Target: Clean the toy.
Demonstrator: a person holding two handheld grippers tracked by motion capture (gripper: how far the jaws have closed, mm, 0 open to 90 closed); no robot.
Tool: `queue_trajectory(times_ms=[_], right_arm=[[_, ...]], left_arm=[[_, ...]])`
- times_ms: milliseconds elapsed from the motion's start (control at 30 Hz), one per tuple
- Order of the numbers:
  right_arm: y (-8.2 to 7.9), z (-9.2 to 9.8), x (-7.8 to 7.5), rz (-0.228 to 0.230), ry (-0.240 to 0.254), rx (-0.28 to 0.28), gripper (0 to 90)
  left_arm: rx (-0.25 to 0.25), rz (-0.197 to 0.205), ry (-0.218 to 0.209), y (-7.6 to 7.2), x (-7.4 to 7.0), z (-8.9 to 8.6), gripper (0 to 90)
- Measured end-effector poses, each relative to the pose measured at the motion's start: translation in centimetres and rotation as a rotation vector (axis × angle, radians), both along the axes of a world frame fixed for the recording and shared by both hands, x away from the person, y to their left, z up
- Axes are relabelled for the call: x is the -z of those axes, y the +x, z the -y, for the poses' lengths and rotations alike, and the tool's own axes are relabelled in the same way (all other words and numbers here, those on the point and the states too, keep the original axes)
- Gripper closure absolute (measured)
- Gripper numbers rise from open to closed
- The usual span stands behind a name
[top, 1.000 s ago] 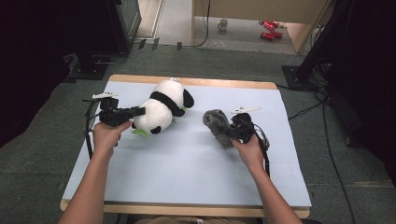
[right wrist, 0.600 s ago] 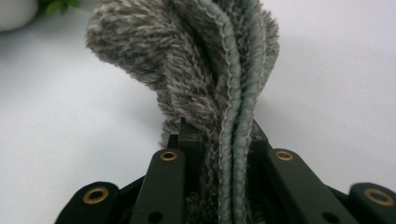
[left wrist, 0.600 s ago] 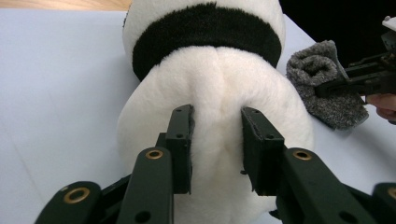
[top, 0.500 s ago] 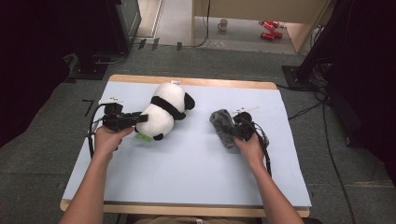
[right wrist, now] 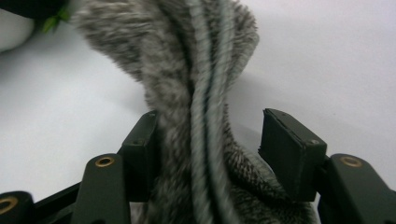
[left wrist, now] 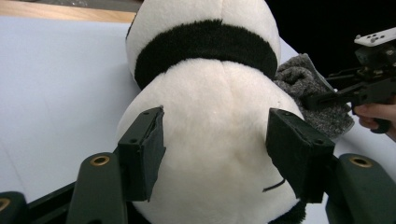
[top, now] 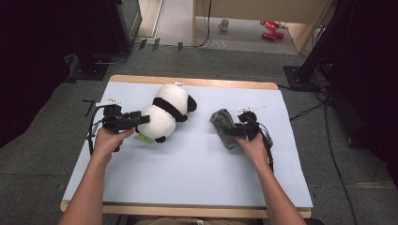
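1. The panda plush point(left wrist: 210, 116) lies on the table's pale blue sheet point(top: 187, 173), its white rump turned toward the left gripper point(top: 141, 119) and its head away from it.
2. In the left gripper view the rump bulges between the two black jaws. The pads point(left wrist: 149, 149) stand at either flank of the plush, at most brushing the fur; the jaws have just been opening and stand apart.
3. A black band of fur runs across the panda just beyond the jaw tips, with the white head past it. A bit of green point(top: 145, 138) shows under the plush on the side near the person.
4. The grey fuzzy cloth point(right wrist: 196, 93) lies in a bunched fold in front of the right gripper point(top: 237, 131), rising up between its jaws in the right gripper view.
5. There the cloth leans against the left-hand pad, while the right-hand pad point(right wrist: 285, 149) stands clear of it. These jaws have also just been opening and are apart, with the cloth loose between them.
6. The cloth lies beyond the panda as seen from the left gripper, near its head but apart from it.
7. Each hand point(top: 109, 140) holds its gripper low over the sheet.
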State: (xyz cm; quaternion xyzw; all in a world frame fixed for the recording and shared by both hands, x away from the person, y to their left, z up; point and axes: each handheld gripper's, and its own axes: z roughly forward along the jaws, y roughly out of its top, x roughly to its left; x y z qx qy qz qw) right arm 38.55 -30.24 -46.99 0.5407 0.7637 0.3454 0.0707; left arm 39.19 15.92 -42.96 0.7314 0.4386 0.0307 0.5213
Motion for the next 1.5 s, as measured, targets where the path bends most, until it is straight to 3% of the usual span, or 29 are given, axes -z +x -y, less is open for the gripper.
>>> queue_trajectory(times_ms=[433,767,1200,1333,1433,1500], right_arm=[[-1.4,1.0,-3.0,0.088,0.064,-0.021,40.9],[-1.5,3.7,-3.7,0.127,0.053,0.004,43.5],[-1.6,7.7,-2.4,0.141,0.052,0.09,47.1],[-1.5,8.8,-1.4,0.138,0.042,0.119,48.2],[-1.2,9.5,-0.8,0.11,0.056,0.157,47.0],[-1.0,9.8,-0.5,0.11,0.046,0.164,46.9]], left_arm=[[0.0,0.05,0.092,-0.5,-0.8,-0.8,34.7],[-0.009,0.065,0.188,-0.8,-0.3,-2.2,34.3],[-0.044,0.021,0.268,-0.3,2.7,-4.4,35.1],[-0.055,0.002,0.33,0.0,3.6,-4.7,35.2],[-0.061,-0.023,0.367,0.1,4.2,-4.9,34.9],[-0.06,-0.019,0.378,0.1,4.6,-5.0,34.9]])
